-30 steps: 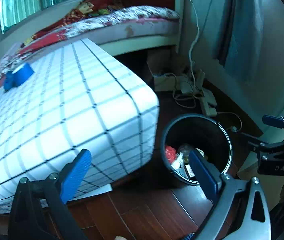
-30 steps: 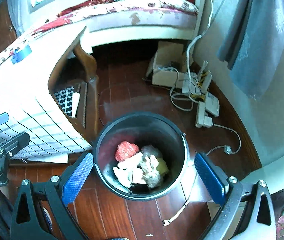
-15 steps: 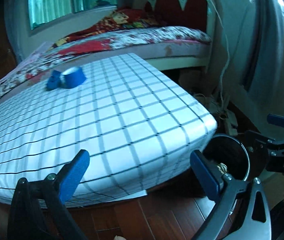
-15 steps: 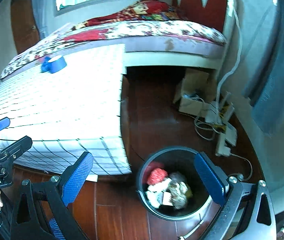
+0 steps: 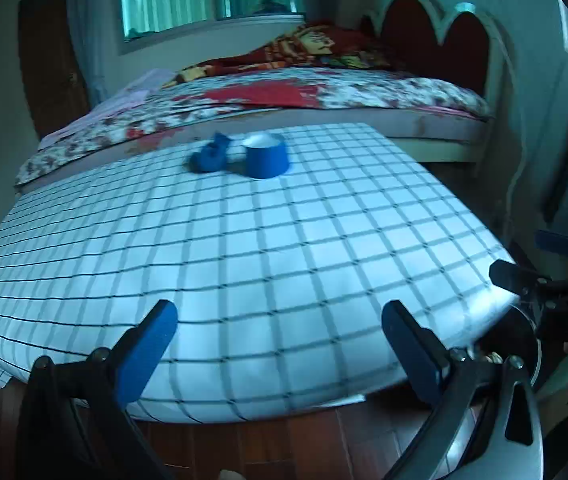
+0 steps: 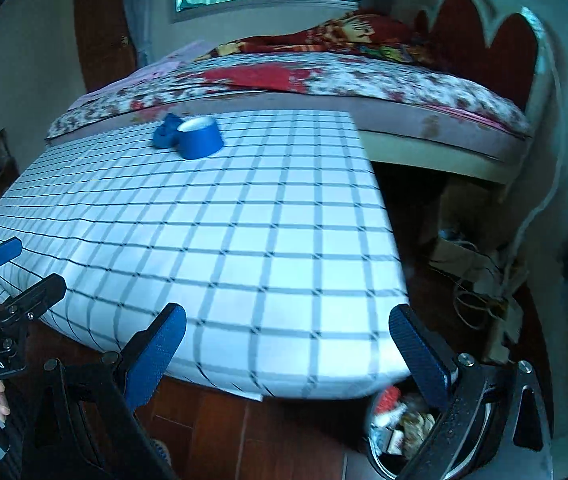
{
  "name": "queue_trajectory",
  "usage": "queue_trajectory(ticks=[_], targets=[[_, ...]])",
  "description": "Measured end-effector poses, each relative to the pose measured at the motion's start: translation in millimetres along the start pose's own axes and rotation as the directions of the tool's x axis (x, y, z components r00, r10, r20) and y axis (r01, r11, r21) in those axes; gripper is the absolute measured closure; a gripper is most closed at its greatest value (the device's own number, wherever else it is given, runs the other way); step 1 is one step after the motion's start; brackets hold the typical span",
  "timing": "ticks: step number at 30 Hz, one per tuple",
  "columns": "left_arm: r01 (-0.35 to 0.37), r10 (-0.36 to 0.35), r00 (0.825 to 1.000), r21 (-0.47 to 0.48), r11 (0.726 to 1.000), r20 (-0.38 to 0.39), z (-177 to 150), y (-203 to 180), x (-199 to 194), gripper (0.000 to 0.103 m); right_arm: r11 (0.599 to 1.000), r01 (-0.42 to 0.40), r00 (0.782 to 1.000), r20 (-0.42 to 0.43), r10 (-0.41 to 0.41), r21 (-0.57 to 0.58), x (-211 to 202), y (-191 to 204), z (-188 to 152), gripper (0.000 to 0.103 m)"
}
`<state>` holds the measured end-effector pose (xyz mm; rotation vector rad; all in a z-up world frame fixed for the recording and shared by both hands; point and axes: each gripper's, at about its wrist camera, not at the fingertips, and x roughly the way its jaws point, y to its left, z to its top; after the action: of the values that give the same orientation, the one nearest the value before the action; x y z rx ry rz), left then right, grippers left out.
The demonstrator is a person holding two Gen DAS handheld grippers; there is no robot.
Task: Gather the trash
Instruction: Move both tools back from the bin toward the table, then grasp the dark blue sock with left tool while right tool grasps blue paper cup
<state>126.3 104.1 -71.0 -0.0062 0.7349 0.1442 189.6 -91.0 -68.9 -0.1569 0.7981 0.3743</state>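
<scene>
A table with a white grid-pattern cloth [image 5: 268, 248] fills both views [image 6: 220, 240]. At its far side lie a blue tape roll [image 5: 266, 156] [image 6: 200, 140] and a crumpled blue wad [image 5: 209, 156] [image 6: 166, 132] beside it. A black trash bin with paper and red trash [image 6: 398, 420] stands on the floor at the table's right front corner; only its rim [image 5: 532, 352] shows in the left wrist view. My left gripper [image 5: 280, 344] and right gripper [image 6: 292, 344] are both open and empty, held at the table's near edge.
A bed with a floral cover [image 5: 304, 92] and a red headboard [image 6: 484, 48] stands behind the table. Cables and power strips [image 6: 480, 280] lie on the wooden floor to the right. The other gripper shows at each view's edge [image 5: 556, 292] [image 6: 0, 304].
Both grippers have swung up and away from the trash bin toward the table top. The bin has dropped to the lower right of the views; the tape roll and wad now lie ahead.
</scene>
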Motion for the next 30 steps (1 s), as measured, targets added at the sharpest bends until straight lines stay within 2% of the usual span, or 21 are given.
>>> queue_trajectory(ticks=[8,12,14,19,23,27,30], targets=[[-0.048,0.048,0.999,-0.048,0.998,-0.018,28.9,60.7,46.2,0.003,0.997,-0.058,0.998,0.013,0.059,-0.053,56.2,44.2,62.9,0.001],[-0.078,0.077,0.997,-0.067,0.995,-0.018,46.0,85.1,74.1,0.003,0.992,-0.094,0.995,-0.028,0.092,-0.08,104.4,69.6,100.0,0.001],[-0.081,0.08,0.997,-0.072,0.994,-0.017,52.7,93.9,85.0,0.005,0.993,-0.077,0.997,-0.033,0.075,-0.087,122.4,78.3,113.9,0.001],[-0.088,0.086,0.996,-0.07,0.994,-0.026,77.2,114.9,131.3,0.01,0.991,-0.098,0.994,-0.067,0.092,-0.092,188.8,103.5,150.4,0.001],[-0.069,0.066,0.997,-0.091,0.993,-0.043,93.6,127.2,164.1,0.011,0.992,-0.105,0.991,-0.088,0.099,-0.067,235.8,107.7,173.0,0.001],[-0.034,0.03,0.998,-0.093,0.995,-0.049,118.8,131.1,198.6,0.011,0.992,-0.105,0.992,-0.08,0.1,-0.066,262.4,101.6,194.1,0.002],[-0.006,0.001,0.999,-0.103,0.995,-0.045,136.4,130.8,218.5,0.013,0.993,-0.1,0.993,-0.069,0.096,-0.059,273.2,85.5,207.0,0.01]])
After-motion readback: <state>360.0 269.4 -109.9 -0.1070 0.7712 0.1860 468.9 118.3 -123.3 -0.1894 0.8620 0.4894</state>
